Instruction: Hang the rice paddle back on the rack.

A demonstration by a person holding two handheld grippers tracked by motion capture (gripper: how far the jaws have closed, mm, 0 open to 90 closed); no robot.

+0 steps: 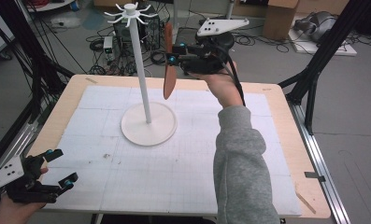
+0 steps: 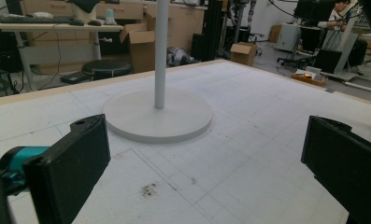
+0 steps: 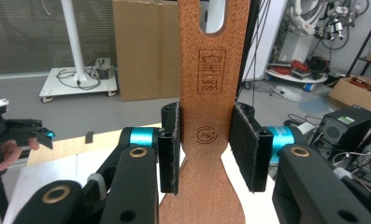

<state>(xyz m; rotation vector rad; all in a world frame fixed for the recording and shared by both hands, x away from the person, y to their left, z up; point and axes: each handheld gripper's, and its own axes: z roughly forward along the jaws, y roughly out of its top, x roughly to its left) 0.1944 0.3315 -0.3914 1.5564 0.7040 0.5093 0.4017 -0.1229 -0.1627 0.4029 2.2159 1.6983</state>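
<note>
Carrying a wooden spatula [image 1: 168, 60] upright in the right gripper [image 1: 174, 53], jaws pinching its flat handle from both edges, held high above the far side of the table [image 1: 276, 116] just beside the white stand [image 1: 148, 122]. Probably aiming the slot at the handle's top toward one of the hooks [image 1: 129, 13] crowning the pole. Needing to keep the blade plumb, lift until slot clears a prong, then lower gently. Resting the left gripper [image 1: 60, 168] near the table's near-left corner, jaws spread wide, holding nothing.
</note>
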